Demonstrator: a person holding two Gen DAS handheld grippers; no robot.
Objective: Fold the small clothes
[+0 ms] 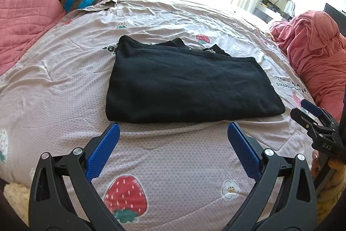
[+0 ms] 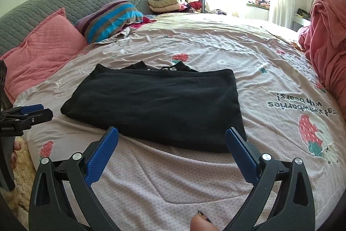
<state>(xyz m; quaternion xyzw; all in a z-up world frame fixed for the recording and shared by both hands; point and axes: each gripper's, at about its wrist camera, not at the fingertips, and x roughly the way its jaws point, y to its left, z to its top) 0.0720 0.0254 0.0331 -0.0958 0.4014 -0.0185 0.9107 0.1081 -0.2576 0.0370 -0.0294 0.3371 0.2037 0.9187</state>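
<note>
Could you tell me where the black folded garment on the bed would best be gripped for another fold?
I would pinch the black folded garment at its two near corners, coming in low from the near edge. That edge is a thick rounded fold lying flat on the bedspread, and both the left gripper and right gripper already face it, open.

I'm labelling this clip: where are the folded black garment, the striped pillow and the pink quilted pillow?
folded black garment [image 1: 190, 83]: left wrist view, middle of top layer.
striped pillow [image 2: 112, 18]: right wrist view, blue stripe.
pink quilted pillow [image 1: 23, 14]: left wrist view, quilted face.
</note>
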